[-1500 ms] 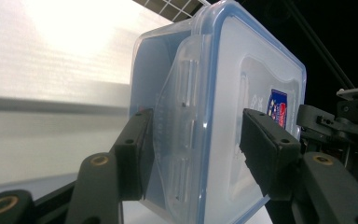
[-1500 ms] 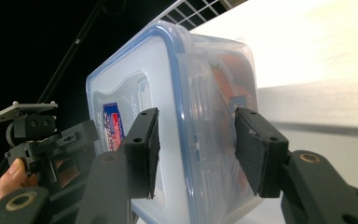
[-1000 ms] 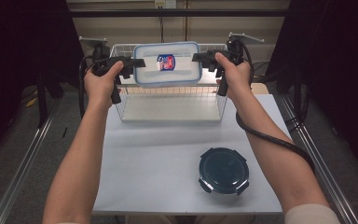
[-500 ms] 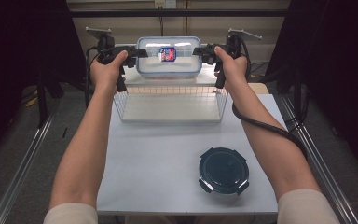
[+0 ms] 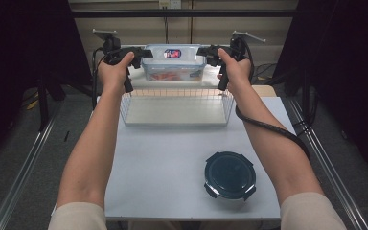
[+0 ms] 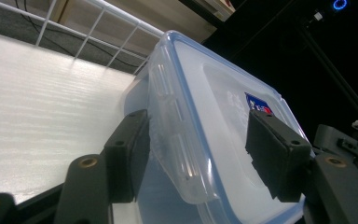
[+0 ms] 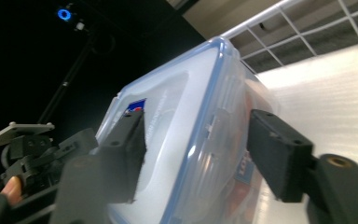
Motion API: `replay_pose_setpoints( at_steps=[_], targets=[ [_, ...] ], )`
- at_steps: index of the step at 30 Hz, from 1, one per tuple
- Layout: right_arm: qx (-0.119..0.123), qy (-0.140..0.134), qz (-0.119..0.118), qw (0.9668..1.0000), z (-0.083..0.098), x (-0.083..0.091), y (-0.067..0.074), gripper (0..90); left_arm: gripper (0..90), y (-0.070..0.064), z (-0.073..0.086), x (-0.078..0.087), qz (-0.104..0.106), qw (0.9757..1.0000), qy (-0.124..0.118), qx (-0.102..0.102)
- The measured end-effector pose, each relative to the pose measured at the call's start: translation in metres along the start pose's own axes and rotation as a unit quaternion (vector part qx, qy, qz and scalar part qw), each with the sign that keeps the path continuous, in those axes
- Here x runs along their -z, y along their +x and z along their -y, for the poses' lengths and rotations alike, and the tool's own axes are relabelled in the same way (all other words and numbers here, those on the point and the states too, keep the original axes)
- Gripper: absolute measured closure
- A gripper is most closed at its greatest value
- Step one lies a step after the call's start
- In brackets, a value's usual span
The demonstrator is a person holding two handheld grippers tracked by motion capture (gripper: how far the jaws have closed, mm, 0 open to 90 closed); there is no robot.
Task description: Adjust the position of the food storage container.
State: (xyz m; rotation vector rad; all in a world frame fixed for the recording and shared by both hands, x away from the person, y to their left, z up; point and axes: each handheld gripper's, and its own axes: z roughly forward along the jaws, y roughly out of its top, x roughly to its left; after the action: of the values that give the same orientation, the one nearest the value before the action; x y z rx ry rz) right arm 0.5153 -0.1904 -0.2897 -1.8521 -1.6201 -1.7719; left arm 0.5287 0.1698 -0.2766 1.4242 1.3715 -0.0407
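Since the earlier frame, the lidded container point(image 5: 174, 61) has moved beyond the wire basket point(image 5: 177, 103). Left tool point(image 5: 143, 51) and right tool point(image 5: 202, 51) have just been opening, jaws apart around its ends.

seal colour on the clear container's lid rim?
Blue, running round the lid edge; clearest in the left gripper view.

The wire basket point(image 5: 177, 103) walls (low, white) fence the middle; round lidded container point(image 5: 230, 175) sits near.
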Motion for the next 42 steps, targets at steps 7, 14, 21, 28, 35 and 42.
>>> replay_pose_setpoints(
  at_steps=[7,14,21,28,35,42],
  targets=[
    [0.056,-0.002,0.012,0.9983,0.005,0.009,0.009,27.9,30.7,-0.004,0.005,0.012,-0.024,0.9993,-0.008,-0.029],
    [0.066,0.001,-0.002,0.9978,0.019,0.022,0.009,25.6,25.9,-0.012,0.018,0.025,-0.016,0.9994,0.000,-0.031],
    [0.076,0.010,-0.012,0.9970,0.034,0.037,0.015,23.2,24.3,-0.020,0.036,0.039,0.000,0.9995,0.004,-0.031],
    [0.090,0.012,-0.017,0.9957,0.049,0.052,0.019,22.0,22.2,-0.028,0.058,0.045,0.016,0.9988,0.030,-0.036],
    [0.100,0.017,-0.018,0.9947,0.066,0.066,0.016,19.8,17.3,-0.038,0.075,0.051,0.037,0.9977,0.036,-0.045],
    [0.098,0.030,-0.017,0.9946,0.085,0.079,0.005,18.8,12.9,-0.041,0.091,0.052,0.048,0.9965,0.043,-0.053]
  ],
)
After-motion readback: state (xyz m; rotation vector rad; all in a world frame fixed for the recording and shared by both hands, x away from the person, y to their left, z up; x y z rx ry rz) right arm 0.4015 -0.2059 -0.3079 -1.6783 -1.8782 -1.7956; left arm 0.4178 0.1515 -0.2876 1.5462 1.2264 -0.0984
